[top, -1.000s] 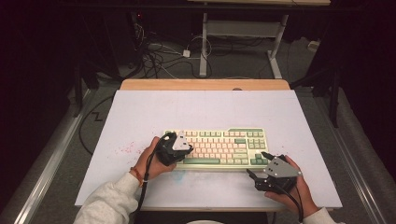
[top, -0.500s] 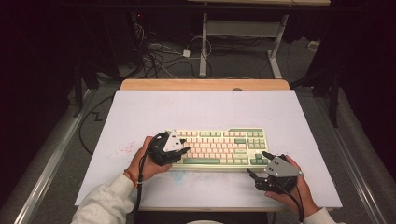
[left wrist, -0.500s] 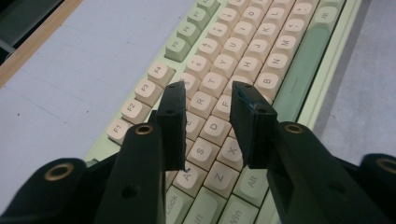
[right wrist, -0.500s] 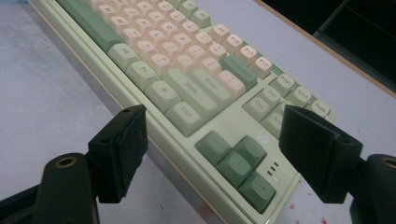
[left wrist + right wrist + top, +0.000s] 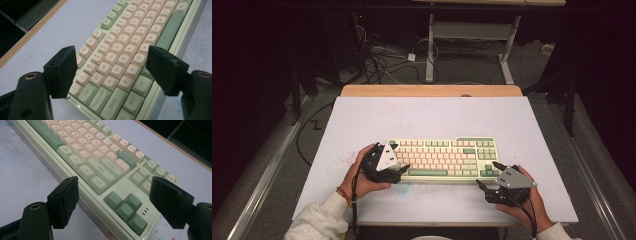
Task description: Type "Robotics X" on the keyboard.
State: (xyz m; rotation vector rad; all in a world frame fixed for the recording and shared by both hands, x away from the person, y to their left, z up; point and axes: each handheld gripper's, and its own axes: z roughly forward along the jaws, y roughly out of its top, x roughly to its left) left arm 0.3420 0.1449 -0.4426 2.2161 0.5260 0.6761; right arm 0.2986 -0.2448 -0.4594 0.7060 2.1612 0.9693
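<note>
A keyboard (image 5: 442, 157) is shown lying flat on a white mat (image 5: 432, 120) near the table's front edge, long side toward the person. The left gripper (image 5: 398, 169) is held over the keyboard's left end, its jaws wide apart and nothing between them; the right gripper (image 5: 490, 175) is held just off the front right corner, jaws likewise spread and empty.

The keyboard is judged to be rigid and moderately heavy, with a smooth plastic case that may slip in the pads. The keycaps are loose-fitting and could be pulled off, so hold is best taken on the case edges at the two short ends, not on the keys.

In the left gripper view the lettered keys (image 5: 117, 65) from Tab to the space bar are legible, framed by the jaws. In the right gripper view the arrow cluster (image 5: 126, 207) and small red specks (image 5: 156, 230) on the mat are resolved. The overall layout and both hands are given by the high view.
</note>
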